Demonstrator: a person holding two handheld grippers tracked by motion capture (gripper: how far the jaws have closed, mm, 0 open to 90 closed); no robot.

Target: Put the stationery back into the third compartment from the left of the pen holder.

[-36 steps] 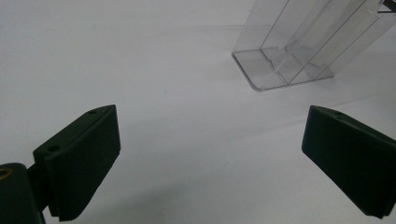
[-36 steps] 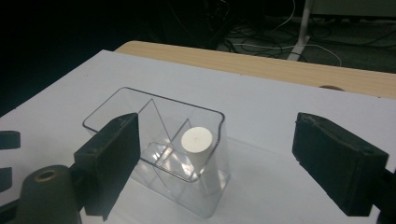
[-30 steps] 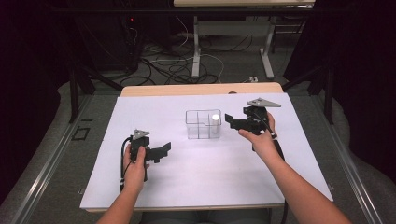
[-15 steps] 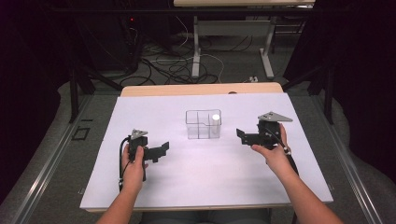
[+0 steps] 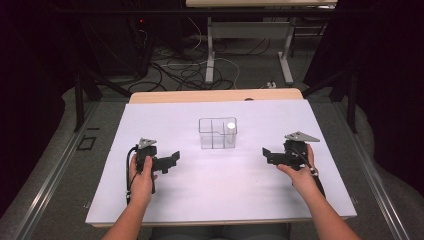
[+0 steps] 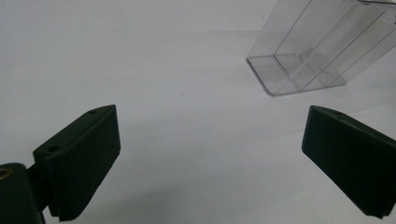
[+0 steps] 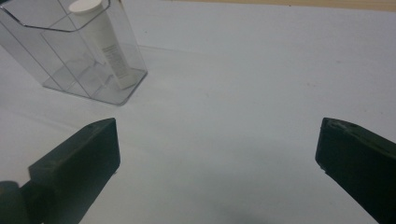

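Jaws spread wide and empty on both the left gripper [image 5: 167,161] and right gripper [image 5: 272,155], a clear bin [image 5: 218,133] stands between and just beyond them, its white tube [image 7: 107,44] upright in one rear compartment, apparently braced by the walls.

bench [image 5: 150,125]: your white work surface, wooden far edge | floor behind it: tangled cables [image 5: 185,75] | second table's metal legs [image 5: 210,50]

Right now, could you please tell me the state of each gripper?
Left gripper: open, holding nothing, jaws wide apart above the table.
Right gripper: open, holding nothing, jaws wide apart.
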